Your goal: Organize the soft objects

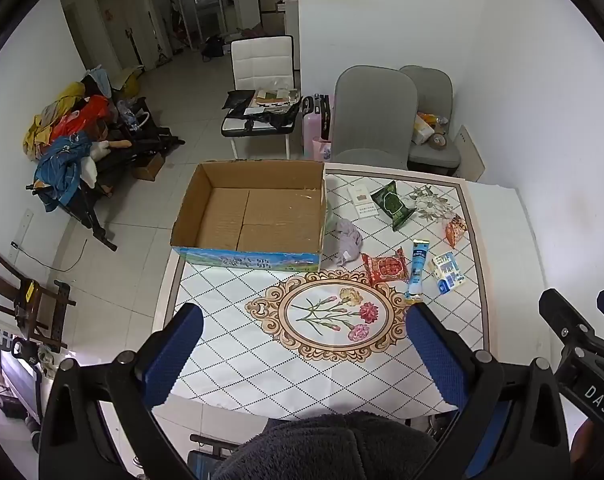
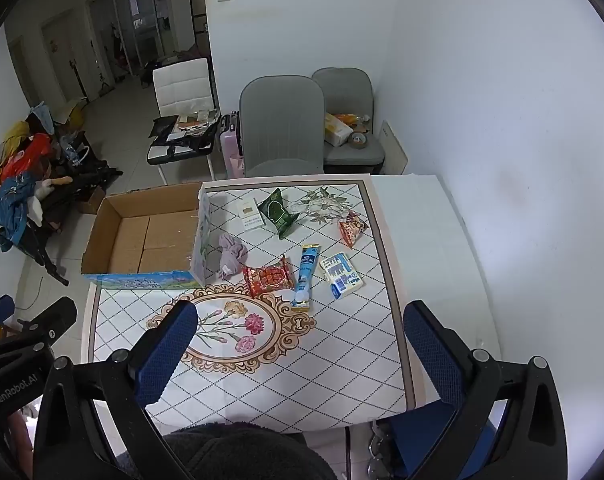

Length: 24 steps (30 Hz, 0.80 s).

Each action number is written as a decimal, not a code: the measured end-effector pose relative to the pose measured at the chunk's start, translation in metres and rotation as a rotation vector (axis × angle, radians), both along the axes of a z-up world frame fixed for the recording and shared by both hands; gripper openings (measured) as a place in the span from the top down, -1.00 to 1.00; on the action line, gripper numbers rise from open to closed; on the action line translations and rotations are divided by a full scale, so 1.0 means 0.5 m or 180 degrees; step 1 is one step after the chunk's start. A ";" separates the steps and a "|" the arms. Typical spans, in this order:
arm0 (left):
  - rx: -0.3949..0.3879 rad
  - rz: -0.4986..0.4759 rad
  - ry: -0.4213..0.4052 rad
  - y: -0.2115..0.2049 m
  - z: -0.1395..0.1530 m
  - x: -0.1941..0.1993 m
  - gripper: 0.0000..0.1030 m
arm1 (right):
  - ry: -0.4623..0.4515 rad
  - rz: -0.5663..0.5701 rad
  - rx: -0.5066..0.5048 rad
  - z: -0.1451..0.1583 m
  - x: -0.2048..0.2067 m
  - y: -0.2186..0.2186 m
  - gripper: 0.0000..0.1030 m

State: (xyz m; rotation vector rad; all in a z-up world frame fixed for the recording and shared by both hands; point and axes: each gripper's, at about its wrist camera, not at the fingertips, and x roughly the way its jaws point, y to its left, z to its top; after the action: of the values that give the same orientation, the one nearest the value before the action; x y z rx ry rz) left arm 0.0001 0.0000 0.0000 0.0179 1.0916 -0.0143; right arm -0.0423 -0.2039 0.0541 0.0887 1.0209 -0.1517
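Note:
An open, empty cardboard box (image 1: 257, 210) (image 2: 141, 236) stands at the table's far left. Right of it lie a crumpled lilac cloth (image 1: 348, 240) (image 2: 231, 254), a red snack packet (image 1: 384, 267) (image 2: 267, 277), a blue tube pouch (image 1: 417, 268) (image 2: 306, 278), a blue-white tissue pack (image 1: 448, 272) (image 2: 340, 274), a green packet (image 1: 394, 204) (image 2: 279, 212), an orange packet (image 1: 456, 230) (image 2: 352, 226) and a white card box (image 1: 362, 200) (image 2: 250, 214). My left gripper (image 1: 304, 316) and right gripper (image 2: 299, 314) are both open and empty, held above the table's near edge.
The table (image 1: 229, 360) (image 2: 342, 368) has a white diamond-pattern cloth with a flower medallion. Two grey chairs (image 1: 376, 116) (image 2: 281, 124) stand behind it, a white wall (image 2: 502, 120) to the right. A clothes pile (image 1: 67, 136) lies on the floor at left.

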 end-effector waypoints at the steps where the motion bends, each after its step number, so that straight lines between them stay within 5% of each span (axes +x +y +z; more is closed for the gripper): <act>1: 0.0004 0.0000 -0.0003 0.000 0.000 0.000 -1.00 | -0.0005 0.0004 -0.0006 0.001 0.000 0.001 -1.00; 24: 0.0008 0.0010 -0.0063 0.000 0.020 0.005 -1.00 | -0.0085 0.0039 -0.0054 0.015 -0.002 0.003 -1.00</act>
State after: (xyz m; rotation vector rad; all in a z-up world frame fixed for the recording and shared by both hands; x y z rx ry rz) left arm 0.0024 0.0001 0.0101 0.0187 1.0719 -0.0099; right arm -0.0433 -0.2024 0.0616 0.0689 0.9933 -0.1478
